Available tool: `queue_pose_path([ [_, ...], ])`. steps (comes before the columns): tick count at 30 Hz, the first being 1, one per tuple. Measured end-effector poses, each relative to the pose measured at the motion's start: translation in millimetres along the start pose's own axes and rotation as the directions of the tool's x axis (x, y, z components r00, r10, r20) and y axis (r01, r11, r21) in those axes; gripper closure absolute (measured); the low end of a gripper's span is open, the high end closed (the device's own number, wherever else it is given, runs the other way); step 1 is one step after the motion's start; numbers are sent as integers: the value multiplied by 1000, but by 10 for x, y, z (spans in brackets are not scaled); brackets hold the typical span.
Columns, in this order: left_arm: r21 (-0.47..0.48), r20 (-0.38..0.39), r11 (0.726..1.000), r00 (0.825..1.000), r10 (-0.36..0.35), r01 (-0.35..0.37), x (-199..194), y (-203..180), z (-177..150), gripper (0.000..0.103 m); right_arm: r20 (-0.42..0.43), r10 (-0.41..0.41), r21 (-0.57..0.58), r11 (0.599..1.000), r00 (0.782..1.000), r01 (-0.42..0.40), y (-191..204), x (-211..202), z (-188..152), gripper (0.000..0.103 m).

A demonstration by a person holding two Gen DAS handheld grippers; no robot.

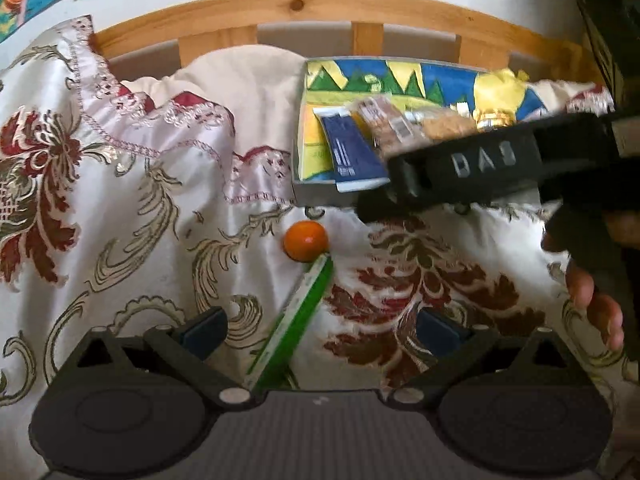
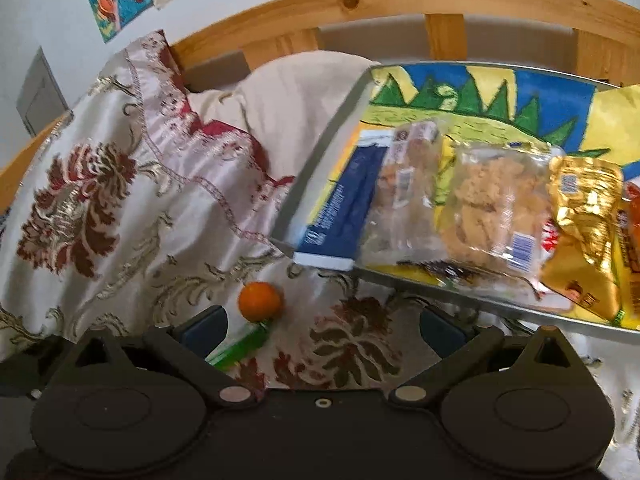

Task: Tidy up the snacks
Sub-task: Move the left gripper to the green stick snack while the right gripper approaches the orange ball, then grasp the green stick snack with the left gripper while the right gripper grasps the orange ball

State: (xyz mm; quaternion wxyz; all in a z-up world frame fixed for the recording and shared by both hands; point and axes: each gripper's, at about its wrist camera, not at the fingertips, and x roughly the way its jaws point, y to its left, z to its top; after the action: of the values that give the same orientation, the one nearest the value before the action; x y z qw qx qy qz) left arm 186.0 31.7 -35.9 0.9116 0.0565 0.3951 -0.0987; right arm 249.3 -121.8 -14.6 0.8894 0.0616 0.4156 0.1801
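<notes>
Left wrist view: your left gripper (image 1: 320, 330) stands with jaws spread and nothing between them; the green stick pack (image 1: 294, 322) lies slantwise in the gap, nearer the left finger, with the orange (image 1: 306, 241) touching its far end, ahead of the jaws. Risk: closing on the pack may nudge the round fruit and set it rolling down the slippery bedspread (image 1: 120, 200). Your right gripper (image 1: 472, 170) crosses ahead and to the right, over the tray (image 1: 316, 198); collision is possible if both reach in. Right wrist view: the right gripper's jaws are released, empty. The tray's snacks lie ahead-right; the blue packet (image 2: 344, 212) overhangs the near rim and could slip off if bumped.
</notes>
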Motion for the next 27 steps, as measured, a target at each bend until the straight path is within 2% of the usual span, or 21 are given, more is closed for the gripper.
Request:
queue_pose_path([
  [3,-24,-16,1000,1000,-14,13,43,39,-2,3,2,32,-15,999,999,-32,43,60,17,10],
  [8,-78,-70,996,996,-46,41,124,142,-8,18,-26,72,-55,996,997,-73,163,205,12,21],
  [11,-99,-103,995,994,-42,32,172,201,-17,29,-39,83,-70,994,996,-86,218,302,14,25],
  [17,-33,-108,999,994,17,-21,186,219,-17,53,-70,103,-102,989,992,-110,281,534,46,34],
  [22,-21,-122,1000,992,15,-18,197,219,-5,68,-87,96,-138,985,992,-108,341,703,34,43],
  [25,-22,-136,1000,991,6,-9,206,227,11,74,-80,83,-152,984,993,-94,360,743,45,54],
  [27,-30,-151,1000,988,-13,9,206,259,27,76,-80,70,-165,983,994,-83,364,753,52,67],
])
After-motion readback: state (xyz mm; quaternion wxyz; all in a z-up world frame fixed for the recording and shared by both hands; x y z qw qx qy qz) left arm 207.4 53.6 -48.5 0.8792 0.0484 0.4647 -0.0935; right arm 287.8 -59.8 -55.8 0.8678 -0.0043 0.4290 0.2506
